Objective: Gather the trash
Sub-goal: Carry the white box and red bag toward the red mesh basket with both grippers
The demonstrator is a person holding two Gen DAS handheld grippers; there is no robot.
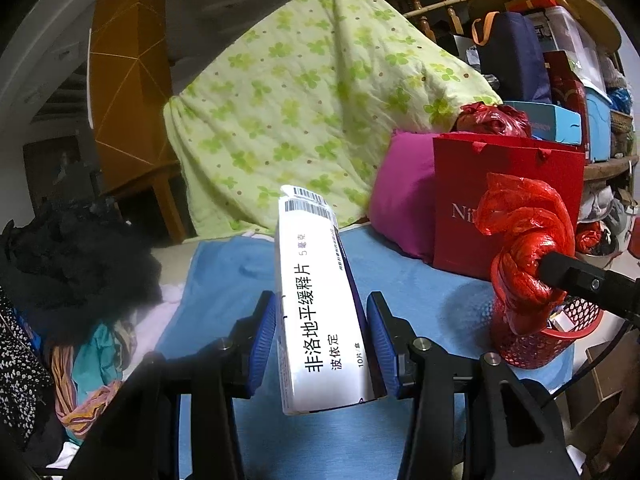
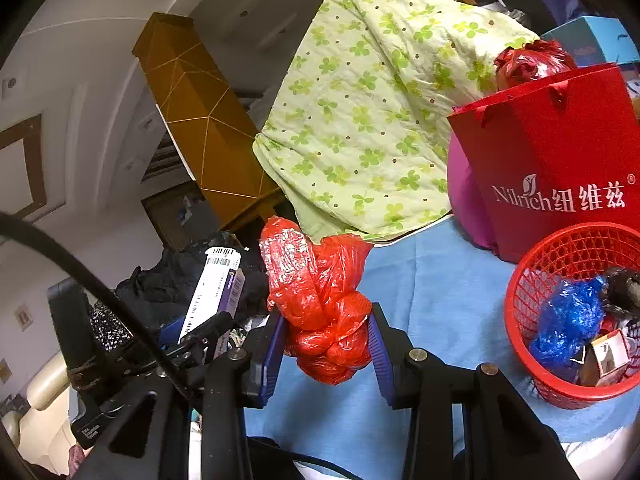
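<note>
While the left gripper (image 1: 322, 334) clamps a white medicine box (image 1: 320, 304) upright between its blue pads, the right gripper (image 2: 328, 344) is closed on a knotted red plastic bag (image 2: 320, 300). Both are held above the blue cloth (image 2: 432, 300); the red mesh basket (image 2: 520, 320), holding scraps, stands near its right edge.

Both fisheye views are evenly lit by soft indoor light, with black vignette filling the corners. The white medicine carton with black print (image 1: 320, 304) is bright, almost washed out on its face. Small glints sparkle on the crumpled red plastic bag (image 2: 324, 312). A soft shadow lies on the light blue cloth (image 1: 224, 276). Straight lines bow hard near the rims, and the brown wooden pillar (image 2: 200, 120) curves. Focus is crisp at the centre and softer at the edges.
</note>
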